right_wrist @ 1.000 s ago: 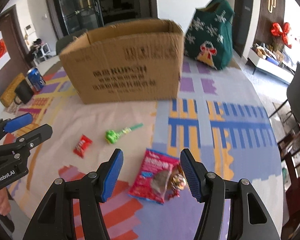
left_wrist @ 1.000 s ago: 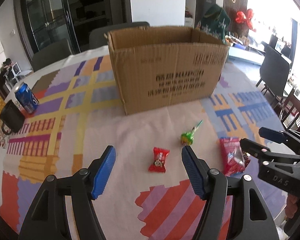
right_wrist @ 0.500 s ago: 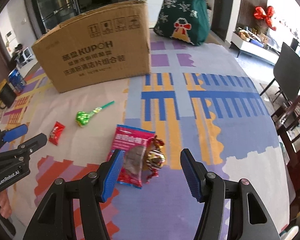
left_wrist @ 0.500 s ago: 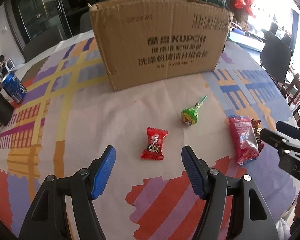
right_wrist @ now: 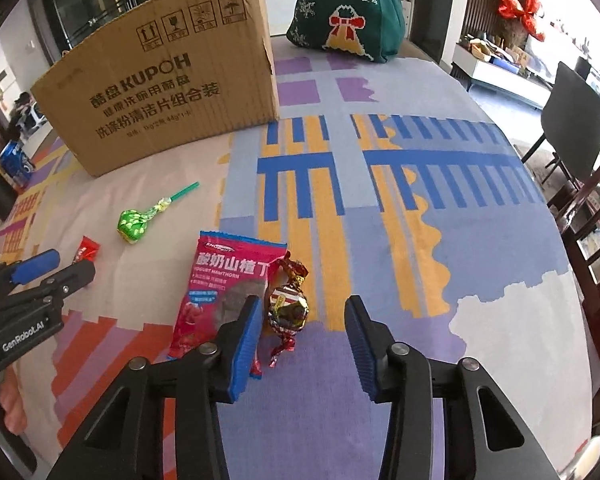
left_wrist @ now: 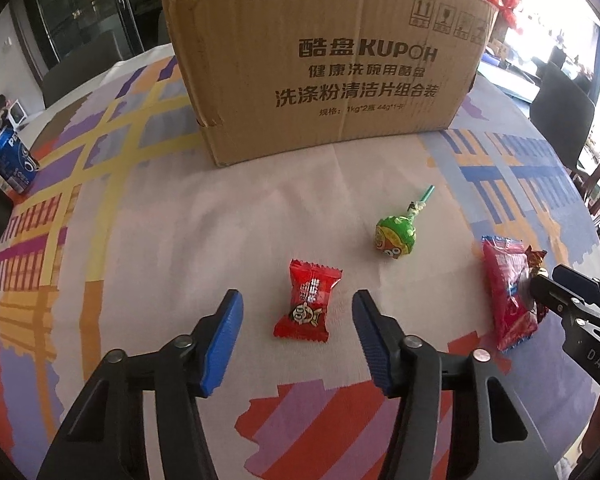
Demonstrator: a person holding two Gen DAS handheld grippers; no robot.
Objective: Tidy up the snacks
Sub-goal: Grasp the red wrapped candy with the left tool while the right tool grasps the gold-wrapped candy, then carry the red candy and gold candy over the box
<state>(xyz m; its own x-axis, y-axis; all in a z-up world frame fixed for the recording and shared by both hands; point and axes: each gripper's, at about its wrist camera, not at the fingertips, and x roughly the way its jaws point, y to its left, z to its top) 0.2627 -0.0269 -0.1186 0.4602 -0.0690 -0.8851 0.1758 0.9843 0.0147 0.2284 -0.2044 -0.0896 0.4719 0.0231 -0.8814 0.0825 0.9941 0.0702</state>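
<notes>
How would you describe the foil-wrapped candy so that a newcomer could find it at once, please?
Start at the cardboard box and come toward the camera to the pink hawthorn packet. The foil-wrapped candy lies against that packet's right edge: shiny, twisted at both ends, unlike the flat packet and the green lollipop.

The right tool (right_wrist: 300, 334) (jaws closing) hovers over a foil candy (right_wrist: 288, 306) beside the pink packet (right_wrist: 220, 292).

Both cameras look steeply down along their tool fingers, close over the table (left_wrist: 148, 240), facing the cardboard box (left_wrist: 332, 64). Both share the lollipop (right_wrist: 134, 226) and each other's tool.
</notes>
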